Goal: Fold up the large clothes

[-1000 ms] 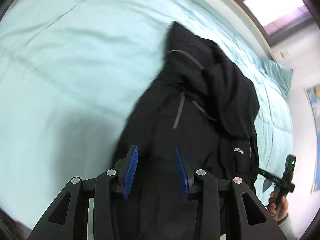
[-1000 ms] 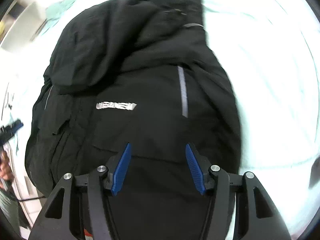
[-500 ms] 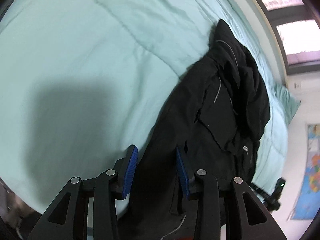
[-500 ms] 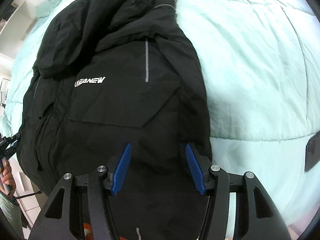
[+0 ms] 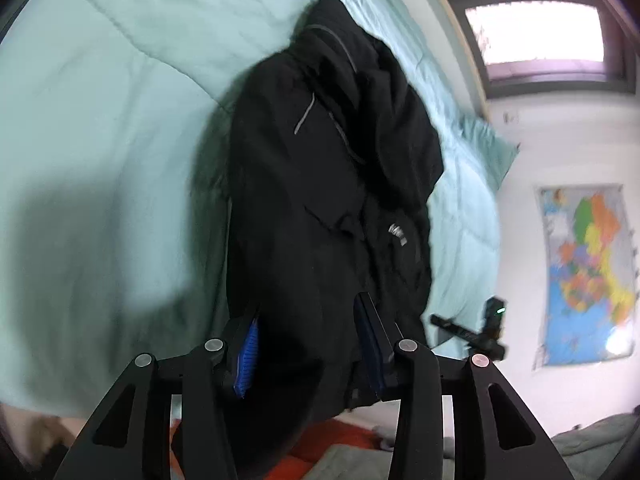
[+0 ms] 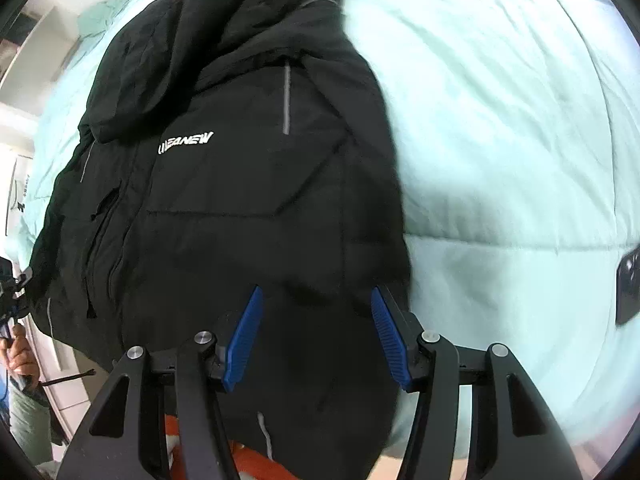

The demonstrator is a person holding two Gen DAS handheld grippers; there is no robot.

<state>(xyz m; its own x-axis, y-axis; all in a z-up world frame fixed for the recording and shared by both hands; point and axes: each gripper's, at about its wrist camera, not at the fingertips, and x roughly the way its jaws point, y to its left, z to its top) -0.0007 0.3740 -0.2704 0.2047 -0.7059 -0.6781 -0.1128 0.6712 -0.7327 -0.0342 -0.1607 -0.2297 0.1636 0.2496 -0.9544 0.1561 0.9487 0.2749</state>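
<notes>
Right wrist view, bed: the mint quilted bed (image 6: pixel 500 128) carries everything; it gives a broad soft surface, which is why a bulky garment is spread here rather than held in the air.
Jacket: the black jacket (image 6: pixel 240 184) lies lengthwise across the bed, hood end toward the far edge, hem draped over the near edge so both grippers can reach it from the side where the person stands.
Hood: bunched on top of the upper body, not yet flattened; I judge the folding has hardly begun.
Right gripper: the right gripper (image 6: pixel 316 336) hangs above the hem near the jacket's right side, jaws wide apart with cloth between but nothing pinched, seemingly lined up to take the lower corner.
Left gripper: the left gripper (image 5: pixel 306 344) is over the hem on the jacket's other side, at the bed's near edge; jaws apart, fabric lying between the pads, no clamp that I can see.
Phone: a dark phone (image 6: pixel 628 286) rests on the quilt toward the right edge, well apart from the jacket.
Logo: white lettering on the chest faces up, so the front is on top.
</notes>
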